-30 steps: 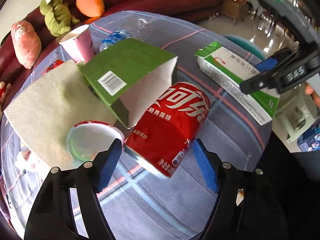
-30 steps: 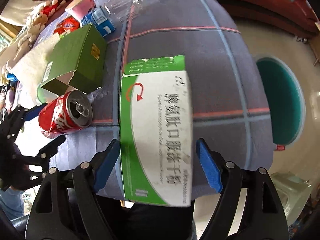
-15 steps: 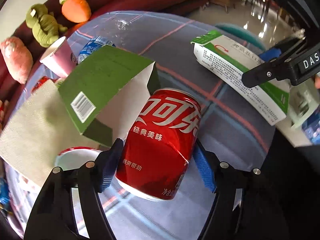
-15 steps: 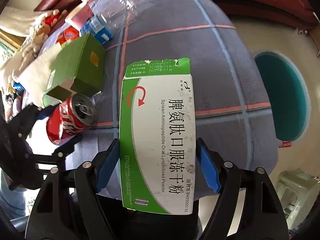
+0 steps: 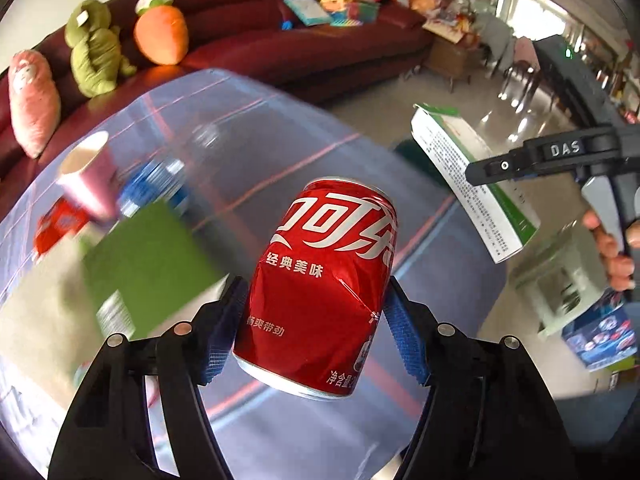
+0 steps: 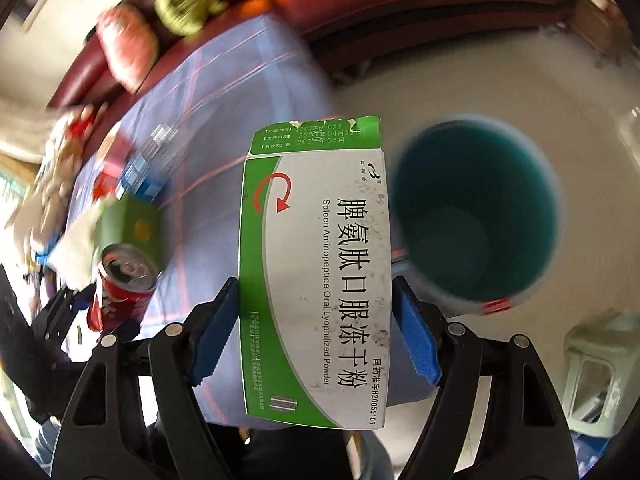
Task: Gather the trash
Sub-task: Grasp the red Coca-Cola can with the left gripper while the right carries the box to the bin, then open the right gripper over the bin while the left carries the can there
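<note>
I've got the left gripper (image 5: 314, 316) clamped on the dented cola can (image 5: 326, 280) and the right gripper (image 6: 316, 332) pinching the medicine box (image 6: 316, 272) beside the teal bin (image 6: 476, 216), and a loose squeeze could drop either short of its rim.

One dented red aluminium cola can (image 5: 326, 280) is counted, and one green-and-white cardboard medicine box (image 6: 316, 276). One teal round plastic bin (image 6: 476, 216) is seen. One flat green cardboard box (image 5: 148, 264), one pink paper cup (image 5: 90, 180) and one blue-labelled clear plastic bottle (image 5: 156, 194) are counted. Three plush toys are seen: one pink (image 5: 34, 102), one green (image 5: 96, 50), one orange (image 5: 160, 26). Two black grippers with blue pads are counted (image 5: 316, 328) (image 6: 316, 330).
</note>
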`<state>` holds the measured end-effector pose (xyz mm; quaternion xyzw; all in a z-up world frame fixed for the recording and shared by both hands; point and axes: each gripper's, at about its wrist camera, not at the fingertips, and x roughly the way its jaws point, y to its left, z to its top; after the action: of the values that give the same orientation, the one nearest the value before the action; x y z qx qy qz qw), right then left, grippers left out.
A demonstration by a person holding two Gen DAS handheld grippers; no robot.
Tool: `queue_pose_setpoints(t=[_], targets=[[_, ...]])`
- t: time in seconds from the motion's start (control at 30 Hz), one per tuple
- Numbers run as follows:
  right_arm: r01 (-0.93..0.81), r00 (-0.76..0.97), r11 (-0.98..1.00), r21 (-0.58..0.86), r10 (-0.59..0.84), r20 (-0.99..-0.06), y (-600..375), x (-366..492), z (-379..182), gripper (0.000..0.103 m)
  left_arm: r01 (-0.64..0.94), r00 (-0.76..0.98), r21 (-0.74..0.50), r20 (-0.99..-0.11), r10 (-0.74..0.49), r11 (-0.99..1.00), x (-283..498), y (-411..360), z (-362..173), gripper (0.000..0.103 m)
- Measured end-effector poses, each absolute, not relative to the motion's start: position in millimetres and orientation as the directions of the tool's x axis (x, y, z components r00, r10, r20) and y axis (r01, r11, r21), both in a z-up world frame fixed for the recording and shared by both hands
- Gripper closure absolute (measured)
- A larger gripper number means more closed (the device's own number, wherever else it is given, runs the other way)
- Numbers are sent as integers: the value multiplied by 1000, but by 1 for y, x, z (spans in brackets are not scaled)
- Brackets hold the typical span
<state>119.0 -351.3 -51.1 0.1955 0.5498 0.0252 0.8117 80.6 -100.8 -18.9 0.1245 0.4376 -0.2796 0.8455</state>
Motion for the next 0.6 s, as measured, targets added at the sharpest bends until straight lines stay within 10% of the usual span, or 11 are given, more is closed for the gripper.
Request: queue_pose_setpoints(t=[0.6], targets=[[388, 288, 864, 321, 218, -933, -462, 169, -113, 26, 648, 347, -111, -837, -423, 753, 156, -238, -41, 34]])
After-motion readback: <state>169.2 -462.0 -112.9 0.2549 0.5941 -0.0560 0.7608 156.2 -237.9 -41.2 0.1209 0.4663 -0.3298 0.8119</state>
